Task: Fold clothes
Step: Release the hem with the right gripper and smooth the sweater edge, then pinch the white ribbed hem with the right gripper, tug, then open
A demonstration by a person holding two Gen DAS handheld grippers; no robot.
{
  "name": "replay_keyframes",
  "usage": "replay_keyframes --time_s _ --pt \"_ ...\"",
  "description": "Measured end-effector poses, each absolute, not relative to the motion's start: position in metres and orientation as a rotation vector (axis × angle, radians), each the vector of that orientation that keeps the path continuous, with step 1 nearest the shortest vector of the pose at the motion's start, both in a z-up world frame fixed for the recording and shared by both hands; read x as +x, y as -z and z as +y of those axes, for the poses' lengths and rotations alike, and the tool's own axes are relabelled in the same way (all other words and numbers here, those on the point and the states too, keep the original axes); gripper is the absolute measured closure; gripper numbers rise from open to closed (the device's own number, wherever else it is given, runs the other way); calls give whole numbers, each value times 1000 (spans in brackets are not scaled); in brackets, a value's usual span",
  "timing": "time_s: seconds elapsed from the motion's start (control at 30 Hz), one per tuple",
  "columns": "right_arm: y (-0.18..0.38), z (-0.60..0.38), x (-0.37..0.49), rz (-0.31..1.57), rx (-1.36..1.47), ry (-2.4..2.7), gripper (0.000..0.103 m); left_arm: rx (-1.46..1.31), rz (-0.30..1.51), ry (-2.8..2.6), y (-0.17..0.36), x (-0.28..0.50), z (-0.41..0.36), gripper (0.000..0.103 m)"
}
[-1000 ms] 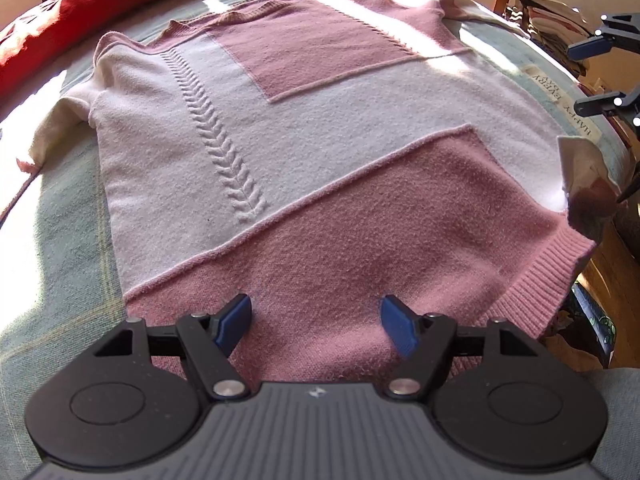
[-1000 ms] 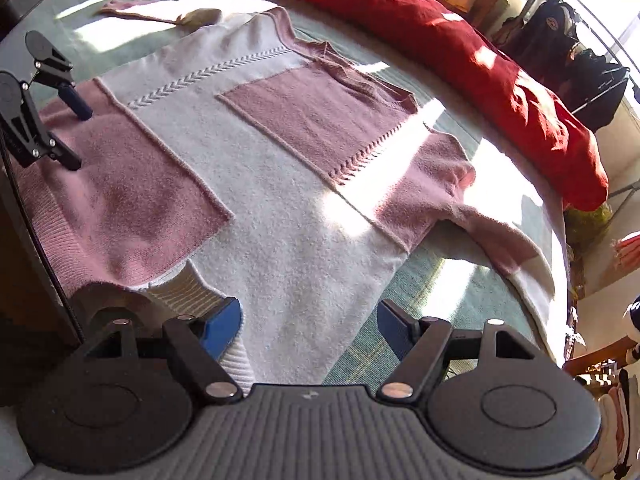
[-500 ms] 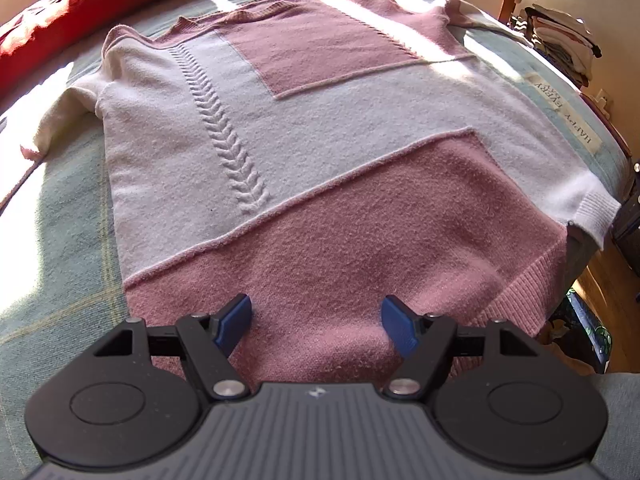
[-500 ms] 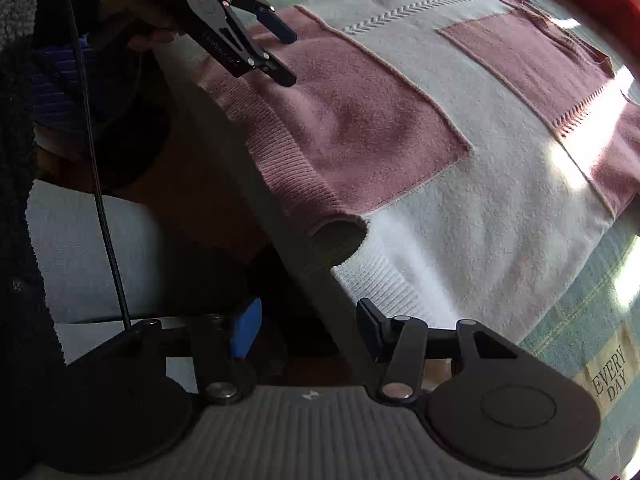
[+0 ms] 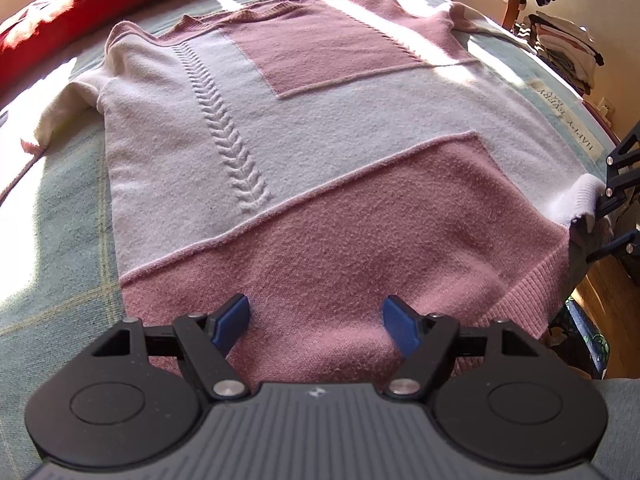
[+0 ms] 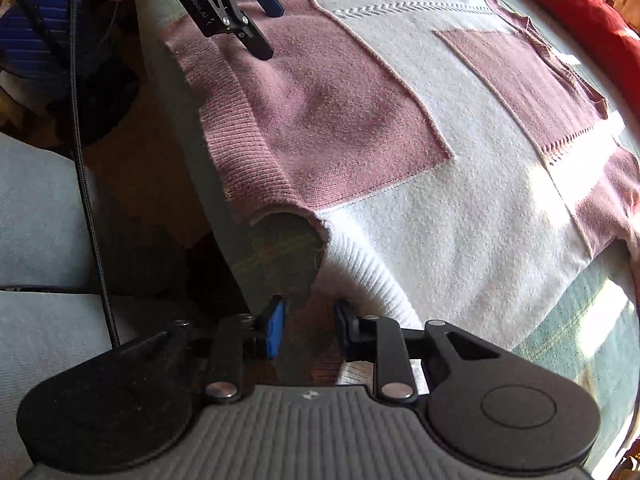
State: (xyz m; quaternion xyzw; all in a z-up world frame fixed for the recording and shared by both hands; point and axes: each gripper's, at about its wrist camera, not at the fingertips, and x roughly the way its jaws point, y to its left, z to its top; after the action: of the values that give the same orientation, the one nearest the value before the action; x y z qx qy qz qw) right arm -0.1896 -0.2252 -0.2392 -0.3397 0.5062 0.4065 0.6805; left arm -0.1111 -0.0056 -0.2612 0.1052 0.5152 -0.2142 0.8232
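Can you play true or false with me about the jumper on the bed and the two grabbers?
1. The sweater lies spread flat on the bed. True.
2. The sweater is blue and yellow. False: it is pink and white.
3. The left gripper has its jaws wide apart above the pink hem, holding nothing. True.
4. The right gripper is at the sweater's neck. False: it is at the bottom corner, by the white ribbed hem, its jaws closing with the hem's loose edge between them.
5. A red blanket lies beyond the sweater's neck. True.
6. The sweater is already folded in half. False: no fold yet.
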Motion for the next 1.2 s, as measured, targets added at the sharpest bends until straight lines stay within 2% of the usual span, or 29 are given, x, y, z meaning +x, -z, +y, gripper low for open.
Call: replay_keyframes --time_s 0.07,0.1,0.17,0.2,0.4,0.5,0.6,0.73,1.0,1.2 --pt "247 -219 -190 1131 -811 -883 77 223 1096 456 261 -111 -6 28" --pt "252 -217 -191 1123 -846 -871 81 223 1096 457 261 -111 -5 28" --pt "255 -214 -195 1112 -902 -869 100 222 1097 461 261 -110 -5 28" --pt "253 -213 -194 1123 -901 -873 100 222 1098 463 261 -111 -4 28" --pt "236 -213 -180 1399 -602 -1049 101 226 1118 504 251 -114 -5 29" --pt "234 -215 -176 1455 -552 -1055 98 248 1105 531 239 -119 -5 29" --pt "216 -225 -156 1386 -475 -945 94 263 1049 531 225 -116 -3 29" --pt "215 -247 -130 1354 -418 -764 92 284 1058 499 232 -105 -4 29" --pt "255 -260 -160 1514 -422 -853 89 290 1123 512 251 -115 -6 29" --pt "226 -289 -138 1324 -349 -633 86 304 1126 516 250 -111 -10 29"
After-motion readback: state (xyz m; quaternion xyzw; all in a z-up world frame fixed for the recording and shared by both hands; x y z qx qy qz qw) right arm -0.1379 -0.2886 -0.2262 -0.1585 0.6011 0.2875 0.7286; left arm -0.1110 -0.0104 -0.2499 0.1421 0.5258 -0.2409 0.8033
